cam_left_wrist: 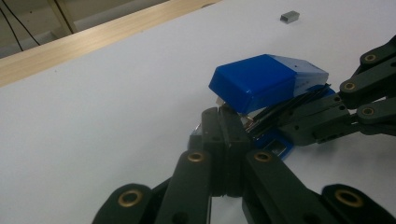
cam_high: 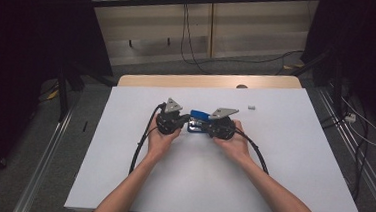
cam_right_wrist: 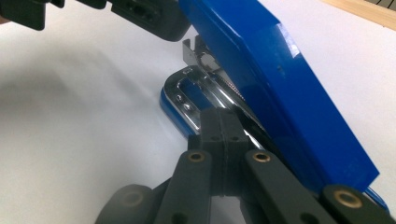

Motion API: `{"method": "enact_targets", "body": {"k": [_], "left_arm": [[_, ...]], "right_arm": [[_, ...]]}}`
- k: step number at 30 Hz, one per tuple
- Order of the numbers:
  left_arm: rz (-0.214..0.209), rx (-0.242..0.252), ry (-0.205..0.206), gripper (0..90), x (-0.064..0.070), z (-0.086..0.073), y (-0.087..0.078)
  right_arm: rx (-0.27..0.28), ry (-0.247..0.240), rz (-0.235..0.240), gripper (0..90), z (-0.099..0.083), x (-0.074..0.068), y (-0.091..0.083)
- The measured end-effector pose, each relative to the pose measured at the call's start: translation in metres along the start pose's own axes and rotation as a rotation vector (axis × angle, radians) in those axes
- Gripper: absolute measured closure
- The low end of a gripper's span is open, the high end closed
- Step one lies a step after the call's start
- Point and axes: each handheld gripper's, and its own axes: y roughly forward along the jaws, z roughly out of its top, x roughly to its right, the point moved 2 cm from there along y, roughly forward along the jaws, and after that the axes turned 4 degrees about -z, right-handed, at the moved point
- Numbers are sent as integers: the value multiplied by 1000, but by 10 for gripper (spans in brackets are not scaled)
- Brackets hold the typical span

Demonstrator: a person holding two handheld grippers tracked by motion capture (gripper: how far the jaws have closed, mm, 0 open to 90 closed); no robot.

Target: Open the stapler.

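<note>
Stapler: we've got a blue stapler [cam_high: 198, 121] sitting mid-desk, right between our two tools, lid tilted up off its base.
Left tool: our left tool [cam_left_wrist: 223, 122] has its jaws pressed together at the stapler's front end; whether anything's pinched in there, we can't tell.
Right tool: our right tool [cam_right_wrist: 223, 122] has its jaws together too, poked in under the raised blue lid against the shiny metal rail; can't tell if it's really gripping.
Staples: we see a little grey block of staples [cam_high: 251, 107] lying off on its own, well apart, beyond and to the right.
Desk: white desk [cam_high: 292, 158], pale wood edge at the far side.
</note>
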Motion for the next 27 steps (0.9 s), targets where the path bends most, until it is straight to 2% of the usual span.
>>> {"method": "enact_targets", "body": {"k": [27], "left_arm": [[-6,55,-6,900,4,10,-4]], "right_arm": [[3,-16,-4,900,1,-3,1]]}}
